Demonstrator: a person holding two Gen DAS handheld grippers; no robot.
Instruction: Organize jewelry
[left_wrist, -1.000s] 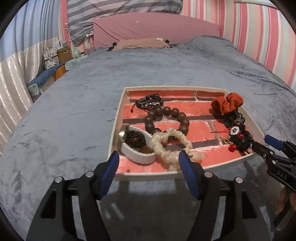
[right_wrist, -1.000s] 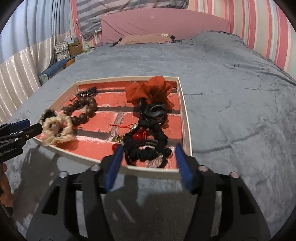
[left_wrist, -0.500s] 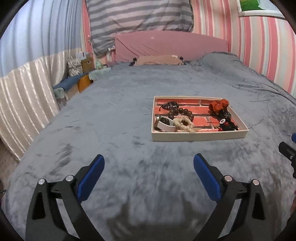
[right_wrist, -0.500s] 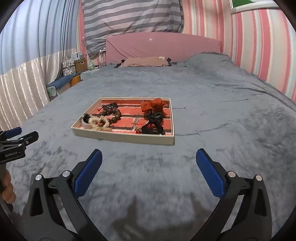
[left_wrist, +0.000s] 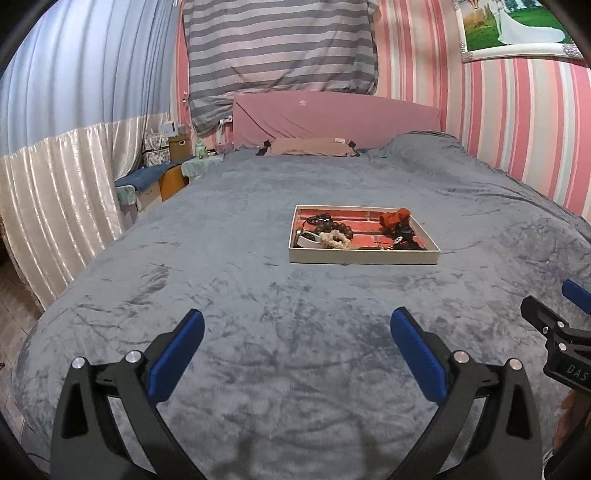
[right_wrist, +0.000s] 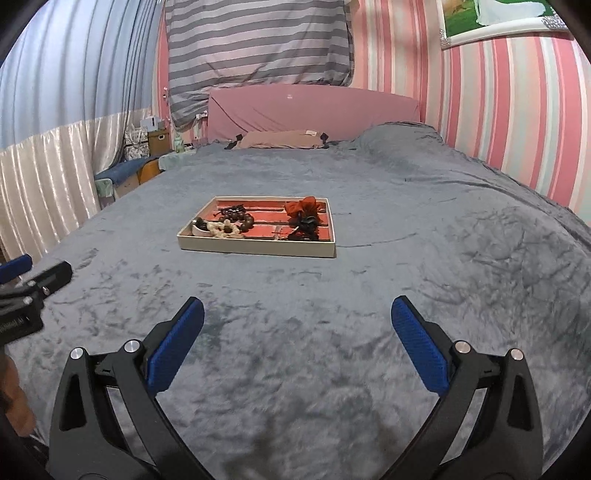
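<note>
Jewelry sits gathered in a shallow cream-walled tray (left_wrist: 364, 255) with a red brick-patterned floor, out on the grey blanket (left_wrist: 258, 295) in the middle of the bed, well apart from both tools. At the tray's left end lie a white bangle (left_wrist: 306, 241), a cream twisted scrunchie (left_wrist: 334, 239) and a dark wooden bead bracelet (left_wrist: 338, 228), bunched close together; at its right end sit an orange scrunchie (left_wrist: 394, 218) and a tangle of black pieces (left_wrist: 404, 240) just in front of it.

Nearest me on the left, the left gripper (left_wrist: 297, 341) hangs above the blanket with its blue-padded fingers (left_wrist: 177, 356) spread wide, nothing between them and nothing touched. Beside it to the right, the right gripper (right_wrist: 297, 339) is the same: blue pads (right_wrist: 419, 349) splayed far apart, empty, over bare blanket. Each tool's black tip shows at the edge of the other's camera.

Beyond the tray, a tan pillow (left_wrist: 308, 146) rests against the pink headboard (left_wrist: 332, 118).
</note>
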